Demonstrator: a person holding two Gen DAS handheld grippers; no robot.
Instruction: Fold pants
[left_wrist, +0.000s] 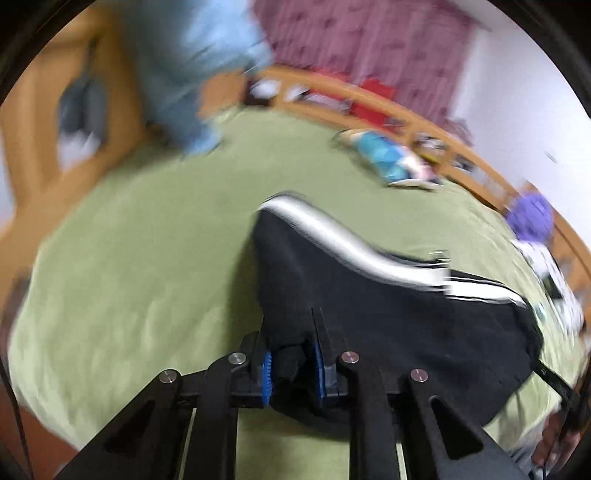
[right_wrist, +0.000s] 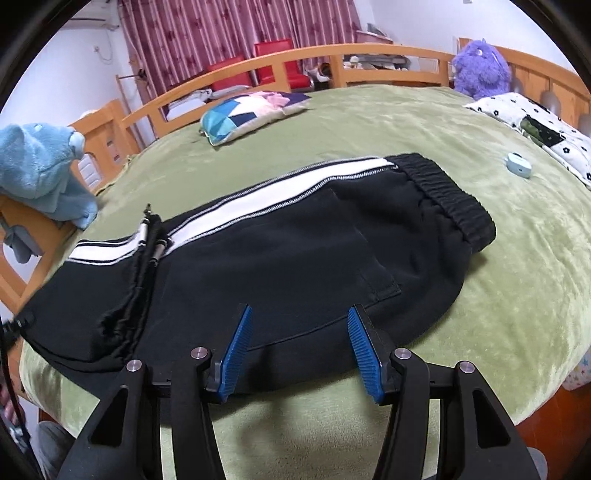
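Black pants (right_wrist: 280, 251) with a white side stripe lie folded on the green bed cover (right_wrist: 369, 125), waistband to the right. My right gripper (right_wrist: 300, 332) is open, its blue pads either side of the pants' near edge, holding nothing. In the blurred left wrist view, my left gripper (left_wrist: 291, 365) is shut on a bunch of the black pants (left_wrist: 369, 295) fabric, which drapes away to the right.
A blue plush toy (right_wrist: 40, 166) sits at the bed's left edge. A patchwork cushion (right_wrist: 243, 114) lies far back. A purple plush (right_wrist: 480, 66), a flowered pillow (right_wrist: 535, 125) and a small blue case (right_wrist: 519, 165) are at the right. A wooden rail (right_wrist: 332, 59) rings the bed.
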